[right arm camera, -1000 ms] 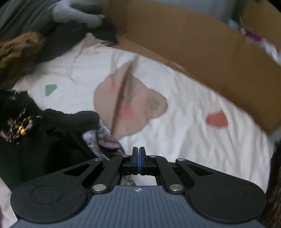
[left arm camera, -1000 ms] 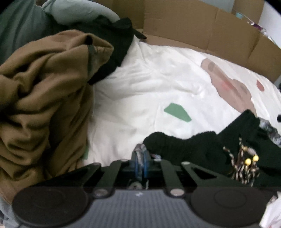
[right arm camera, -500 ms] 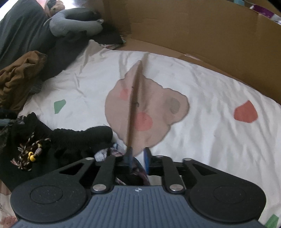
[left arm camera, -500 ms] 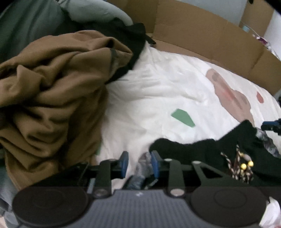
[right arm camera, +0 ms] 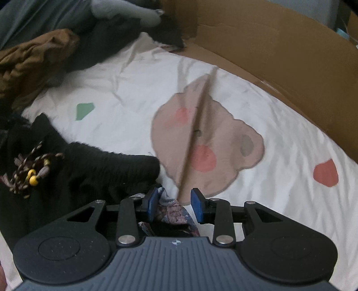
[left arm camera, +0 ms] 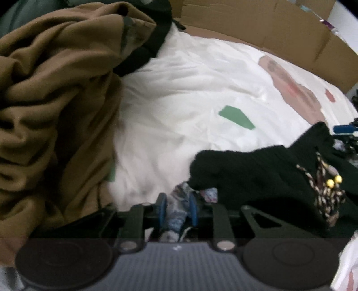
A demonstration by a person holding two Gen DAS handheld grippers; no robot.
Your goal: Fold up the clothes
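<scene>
A black knit garment [left arm camera: 257,170] with a braided, yellow-beaded cord [left arm camera: 324,190] lies on the white printed sheet [left arm camera: 179,89]; a patterned blue-grey cloth [left arm camera: 179,208] sticks out from under it. My left gripper [left arm camera: 176,210] is open, its blue pads either side of that cloth. In the right wrist view the black garment [right arm camera: 89,174] lies at the left and the patterned cloth [right arm camera: 170,210] lies between the pads of my right gripper [right arm camera: 175,204], which is open. A raised fold of the sheet [right arm camera: 197,138] runs up from the right gripper.
A brown garment heap [left arm camera: 49,112] fills the left, with dark clothes [left arm camera: 154,42] behind it. A cardboard wall [left arm camera: 268,29] borders the far side of the sheet. A grey pillow-like shape [right arm camera: 125,11] and dark fabric [right arm camera: 100,40] lie at the back left.
Both grippers were shut a second ago, the left one on the patterned cloth, and have opened. The right jaws are now wider than half a second ago. The left view has shifted slightly left.
</scene>
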